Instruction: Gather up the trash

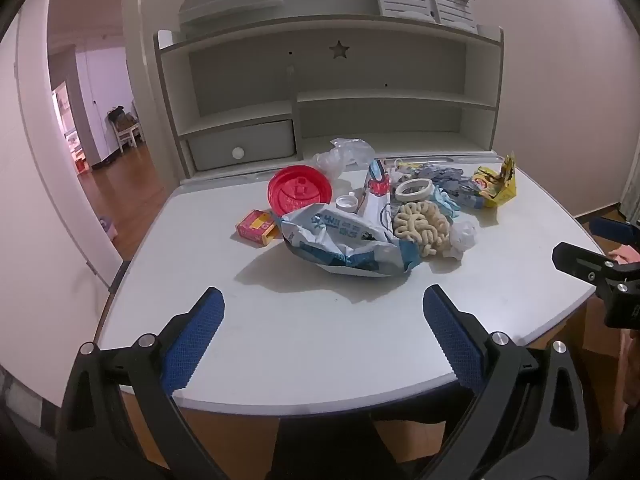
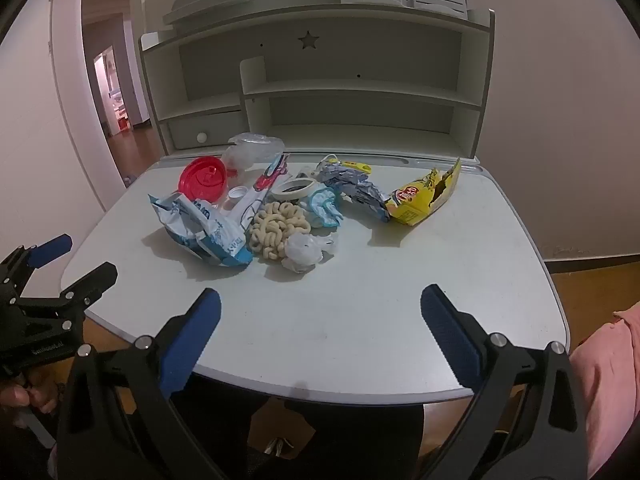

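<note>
A pile of trash lies mid-desk: a blue-white crumpled bag (image 1: 344,240) (image 2: 204,228), a red lid (image 1: 300,190) (image 2: 204,178), a beige coiled cord (image 1: 420,226) (image 2: 278,228), a tape roll (image 1: 414,189) (image 2: 294,189), a torn yellow carton (image 1: 496,186) (image 2: 424,196), a small red-yellow box (image 1: 258,227), clear plastic (image 1: 344,154) (image 2: 252,150) and white crumpled plastic (image 1: 462,238) (image 2: 308,252). My left gripper (image 1: 322,304) is open and empty over the near desk edge. My right gripper (image 2: 320,304) is open and empty, also short of the pile.
The white desk (image 1: 320,340) (image 2: 360,320) backs onto a shelf unit (image 1: 332,92) (image 2: 320,80) with a drawer (image 1: 240,144). A doorway (image 1: 96,120) opens at left. The left gripper shows at the left edge of the right wrist view (image 2: 60,280).
</note>
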`<act>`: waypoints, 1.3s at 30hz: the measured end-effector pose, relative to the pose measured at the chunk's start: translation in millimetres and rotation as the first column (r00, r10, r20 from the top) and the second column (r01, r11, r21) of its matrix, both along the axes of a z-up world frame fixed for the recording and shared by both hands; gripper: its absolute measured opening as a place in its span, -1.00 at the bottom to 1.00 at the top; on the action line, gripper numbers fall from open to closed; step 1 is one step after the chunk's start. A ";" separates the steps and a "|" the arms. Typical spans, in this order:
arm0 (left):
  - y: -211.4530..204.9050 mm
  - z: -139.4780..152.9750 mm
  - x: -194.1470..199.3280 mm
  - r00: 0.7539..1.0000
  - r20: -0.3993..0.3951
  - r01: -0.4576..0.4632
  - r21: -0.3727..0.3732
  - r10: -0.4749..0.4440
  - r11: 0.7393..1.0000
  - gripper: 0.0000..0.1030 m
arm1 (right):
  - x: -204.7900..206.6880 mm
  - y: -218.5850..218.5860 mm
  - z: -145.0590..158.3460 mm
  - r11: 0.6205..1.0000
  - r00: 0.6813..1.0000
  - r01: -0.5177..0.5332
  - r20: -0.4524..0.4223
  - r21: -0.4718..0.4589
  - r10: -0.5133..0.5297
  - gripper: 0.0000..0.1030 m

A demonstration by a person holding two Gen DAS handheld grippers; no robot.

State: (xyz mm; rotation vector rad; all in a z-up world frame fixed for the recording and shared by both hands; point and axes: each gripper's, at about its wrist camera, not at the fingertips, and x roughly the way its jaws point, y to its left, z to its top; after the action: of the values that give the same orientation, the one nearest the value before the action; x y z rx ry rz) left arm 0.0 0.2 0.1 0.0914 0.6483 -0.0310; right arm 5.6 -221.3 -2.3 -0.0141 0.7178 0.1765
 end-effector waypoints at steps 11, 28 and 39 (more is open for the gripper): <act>2.2 -9.8 1.8 1.000 -0.010 -0.008 -0.003 0.008 1.000 0.88 | -0.4 -0.6 0.7 1.000 1.000 -0.004 0.002 -0.001 0.004 0.88; -0.5 -8.8 3.4 0.999 -0.031 0.009 0.000 -0.009 1.000 0.88 | -3.0 2.1 1.8 1.000 1.000 -0.010 0.001 -0.010 0.010 0.88; -1.0 -8.9 3.2 0.999 -0.032 0.010 0.000 -0.010 1.000 0.88 | 0.2 5.6 -0.7 1.000 1.000 -0.012 -0.004 -0.015 0.012 0.88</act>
State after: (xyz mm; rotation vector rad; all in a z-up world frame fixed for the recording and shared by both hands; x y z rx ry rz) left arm 3.2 -0.7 -8.9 0.0943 0.6801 -0.0420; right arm 5.8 -215.7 -3.0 -0.0324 0.7232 0.1823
